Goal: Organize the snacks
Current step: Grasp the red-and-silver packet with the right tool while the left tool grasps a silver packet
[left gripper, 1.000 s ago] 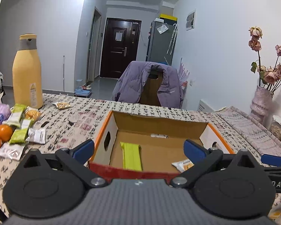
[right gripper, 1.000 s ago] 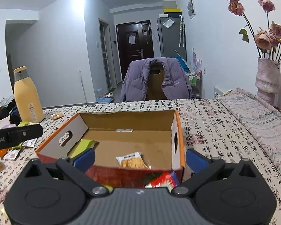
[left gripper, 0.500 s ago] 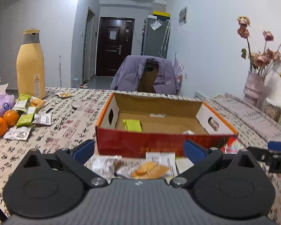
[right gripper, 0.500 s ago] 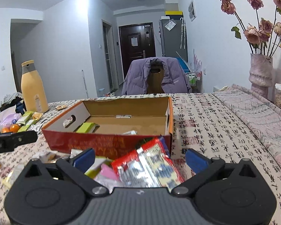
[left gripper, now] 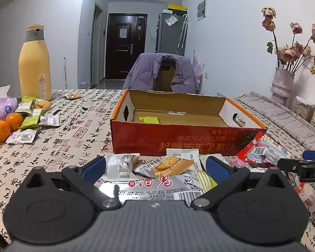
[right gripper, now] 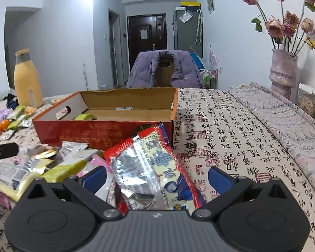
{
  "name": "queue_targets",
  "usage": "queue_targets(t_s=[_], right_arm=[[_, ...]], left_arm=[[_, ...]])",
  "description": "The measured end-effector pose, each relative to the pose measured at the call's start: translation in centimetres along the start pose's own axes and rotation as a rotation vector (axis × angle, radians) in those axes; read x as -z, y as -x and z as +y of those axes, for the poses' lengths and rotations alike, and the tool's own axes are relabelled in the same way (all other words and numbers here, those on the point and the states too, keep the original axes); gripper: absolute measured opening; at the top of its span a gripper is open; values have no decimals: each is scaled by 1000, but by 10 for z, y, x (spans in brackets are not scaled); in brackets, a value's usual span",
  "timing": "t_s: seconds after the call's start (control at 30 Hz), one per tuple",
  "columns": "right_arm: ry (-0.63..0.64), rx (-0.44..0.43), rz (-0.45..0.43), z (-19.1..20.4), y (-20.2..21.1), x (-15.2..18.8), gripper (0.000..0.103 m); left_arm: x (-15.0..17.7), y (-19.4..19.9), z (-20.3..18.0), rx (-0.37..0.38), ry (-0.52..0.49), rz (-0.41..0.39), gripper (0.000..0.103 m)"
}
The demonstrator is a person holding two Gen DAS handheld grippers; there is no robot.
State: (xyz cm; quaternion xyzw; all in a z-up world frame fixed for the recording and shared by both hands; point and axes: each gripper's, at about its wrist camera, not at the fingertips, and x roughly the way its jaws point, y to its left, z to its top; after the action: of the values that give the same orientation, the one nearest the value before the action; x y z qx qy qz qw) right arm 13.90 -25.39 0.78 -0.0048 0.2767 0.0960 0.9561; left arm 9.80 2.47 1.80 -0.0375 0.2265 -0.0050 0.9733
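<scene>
A red cardboard box (left gripper: 178,145) stands open on the table, with a green snack bar (left gripper: 149,119) inside; it also shows in the right wrist view (right gripper: 90,132). A pile of snack packets (left gripper: 168,168) lies in front of the box. My left gripper (left gripper: 155,167) is open and empty, low over the pile, with an orange-printed packet between its fingers. My right gripper (right gripper: 156,177) is open, with a big red and silver snack bag (right gripper: 151,163) lying between its fingers. The right gripper's finger shows at the right edge of the left view (left gripper: 304,166).
A tall yellow bottle (left gripper: 34,63), oranges (left gripper: 5,124) and several more snack packets (left gripper: 33,115) sit at the left of the table. A vase of dried roses (right gripper: 283,69) stands at the far right. A chair with a purple jacket (left gripper: 163,73) is behind the table.
Both grippers have pulled back from above the box and come down low. The snack pile in front of the box is now between their fingers. Both stay open.
</scene>
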Motion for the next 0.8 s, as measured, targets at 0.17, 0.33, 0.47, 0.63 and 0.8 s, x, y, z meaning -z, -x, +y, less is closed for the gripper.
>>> queue_targets(t_s=[0.17,0.33,0.47,0.63,0.8], right_arm=[[5,-37,56,0,-19,-5,103],[-17,-93,56,-3,-24,-7,93],[-20,-122,64,-5,-24,-8,89],[-6,-145,73,-6,-21,-8,81],[15,-151,71,-6,-15,-7,69]], left_arm=[[1,-1,-1,8,-1,14,103],[2,-3,-3,14,-8,22,103],[4,-3,-3,20,-4,30,103],[6,-3,-4,25,-2,38,103],[6,-1,-4,24,-1,37,103]])
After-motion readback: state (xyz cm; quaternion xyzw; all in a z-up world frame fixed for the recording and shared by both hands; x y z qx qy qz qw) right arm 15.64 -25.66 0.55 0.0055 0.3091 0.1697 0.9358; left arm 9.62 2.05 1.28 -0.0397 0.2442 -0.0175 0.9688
